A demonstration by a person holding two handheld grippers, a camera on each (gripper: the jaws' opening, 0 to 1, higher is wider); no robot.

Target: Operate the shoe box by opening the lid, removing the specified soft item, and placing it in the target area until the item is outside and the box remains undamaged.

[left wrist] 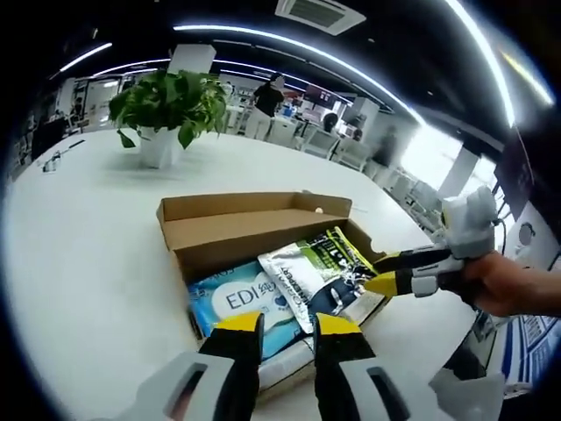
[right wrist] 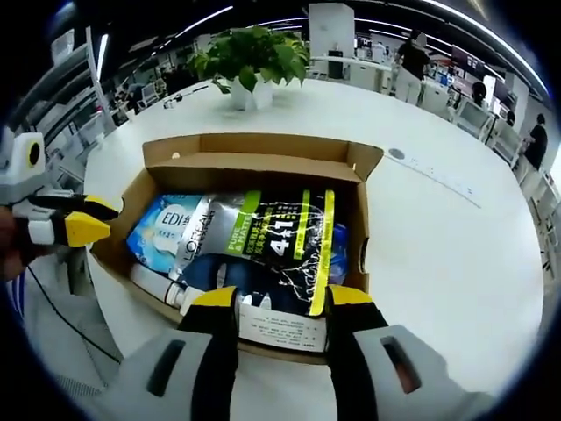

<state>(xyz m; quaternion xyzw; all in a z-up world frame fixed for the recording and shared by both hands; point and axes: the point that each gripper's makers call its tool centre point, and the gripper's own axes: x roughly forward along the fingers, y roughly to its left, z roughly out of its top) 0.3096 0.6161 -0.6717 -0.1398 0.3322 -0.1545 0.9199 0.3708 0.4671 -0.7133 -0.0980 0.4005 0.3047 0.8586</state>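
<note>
The shoe box point(right wrist: 263, 167) sits open on the white worktop point(right wrist: 438, 237), its lid folded back on the far side, so the opening step looks done and the removal step is in hand; nearest in the right gripper view, the right gripper point(right wrist: 280, 303) holds its yellow-tipped jaws parted, nothing between them, poised at the near edge of the box over the dark pouch point(right wrist: 272, 254); this soft pouch, silver at one end with green and yellow print, lies on top of the contents, overlapping a blue pack point(right wrist: 158, 228) marked EDI; a white tube-like item point(right wrist: 158, 285) lies along the near-left wall, though what it is I cannot tell.

In the left gripper view the left gripper point(left wrist: 287, 326) likewise has its jaws apart and empty, hovering at the near wall of the box above the blue pack; the right gripper comes in from the right, held in a hand point(left wrist: 508, 285), its tips just beside the pouch's far end.

Which item is the specified one is not certain; I judge it the pouch; next, the right jaws should lower, close on its near edge and lift it clear without snagging the cardboard walls.

Beyond the box stands a potted plant point(right wrist: 250, 57); further off, desks and people.
</note>
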